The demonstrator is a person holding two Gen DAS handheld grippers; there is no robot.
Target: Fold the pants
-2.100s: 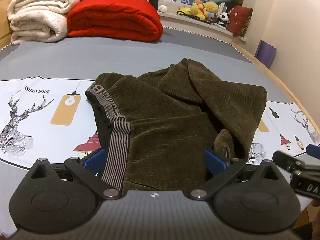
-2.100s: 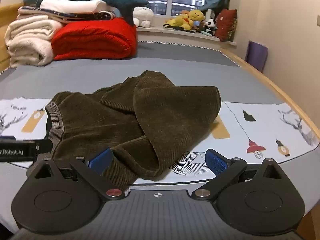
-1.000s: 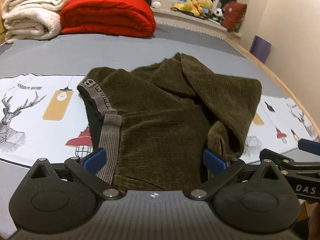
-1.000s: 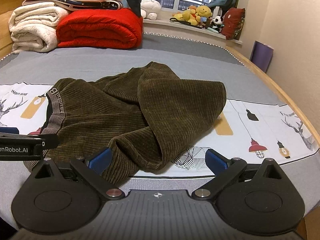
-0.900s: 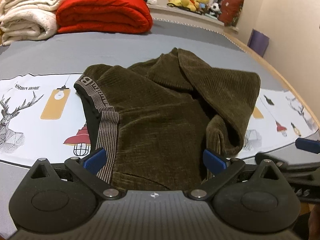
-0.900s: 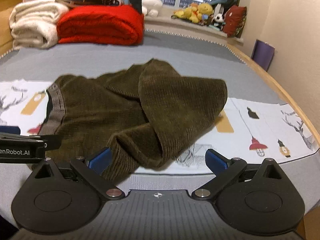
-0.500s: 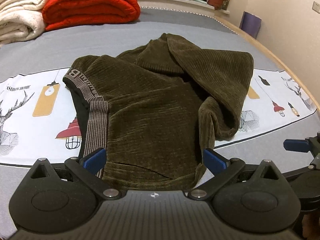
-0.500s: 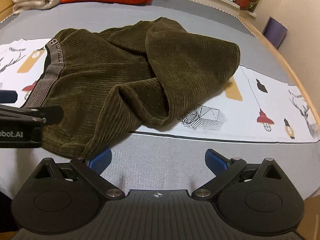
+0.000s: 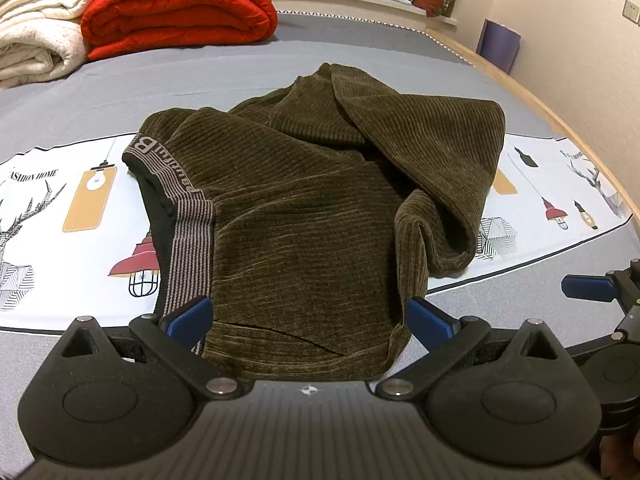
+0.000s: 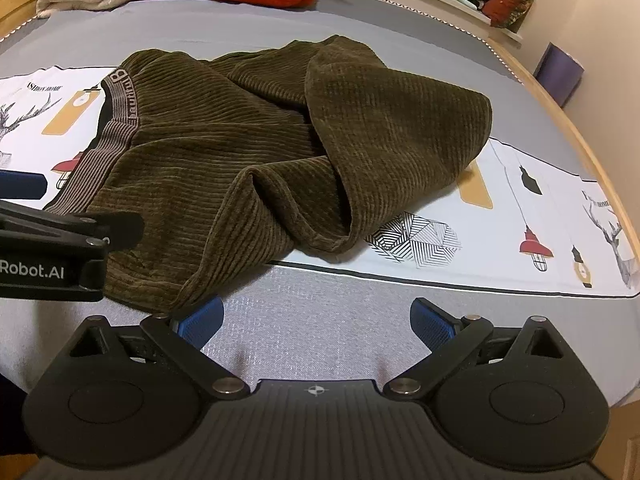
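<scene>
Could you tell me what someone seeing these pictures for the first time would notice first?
The eye goes first to the olive corduroy pants, lying crumpled in a heap on the printed sheet in the middle of the bed. Next comes the bright red blanket, folded at the far end beside a cream blanket. Close to the camera, the left gripper and right gripper are both open and hold nothing.

Plenty of open bed in front of the right gripper; the rumpled pants heap blocks the middle, 2 folded blankets crowd the far end.
</scene>
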